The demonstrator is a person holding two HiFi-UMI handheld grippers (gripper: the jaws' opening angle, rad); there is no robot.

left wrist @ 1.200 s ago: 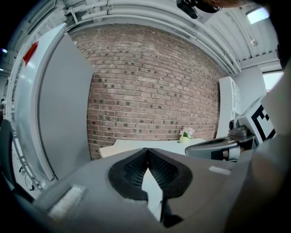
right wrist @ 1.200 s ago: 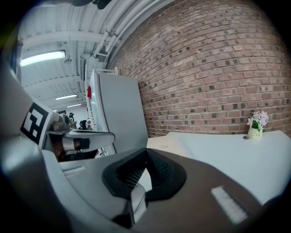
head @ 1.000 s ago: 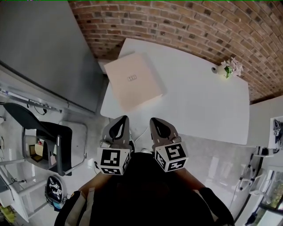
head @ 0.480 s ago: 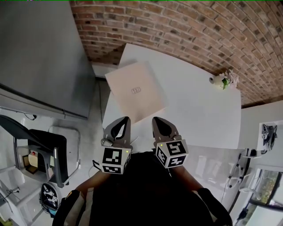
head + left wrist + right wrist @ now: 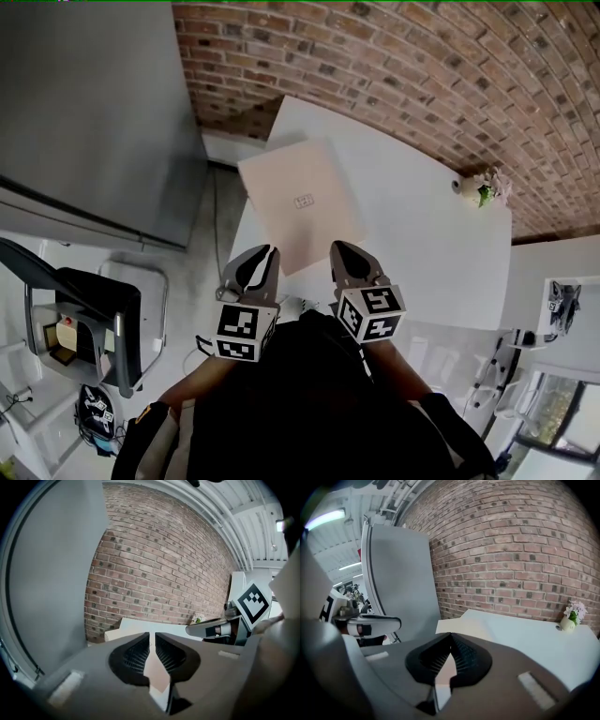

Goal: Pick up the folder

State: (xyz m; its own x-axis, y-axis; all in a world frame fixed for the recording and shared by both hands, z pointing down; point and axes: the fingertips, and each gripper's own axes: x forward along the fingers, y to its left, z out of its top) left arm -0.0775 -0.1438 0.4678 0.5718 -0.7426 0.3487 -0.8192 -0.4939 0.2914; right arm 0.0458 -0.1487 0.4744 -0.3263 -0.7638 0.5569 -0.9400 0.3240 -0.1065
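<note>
Room: a brick wall (image 5: 422, 66) stands behind a white table (image 5: 441, 234), with a grey panel and a chair (image 5: 94, 300) to the left.
Head view, folder: the beige folder (image 5: 305, 202) lies flat at the table's near left corner and seems to jut past the left edge.
Head view, tools: the left gripper (image 5: 258, 258) and right gripper (image 5: 345, 255) hover side by side just short of the folder, touching nothing.
Left gripper view: the jaws are opening, a narrow slit so far, with nothing between them.
Right gripper view: the jaws are closed together and empty. The folder lies ahead, and a flower vase (image 5: 572, 616) sits far right.
Handling: probably light, thin and bendy. Pinch the overhanging edge, one gripper per side, to stop it sagging.
Count: one folder, one table, one vase, one chair, two grippers.
</note>
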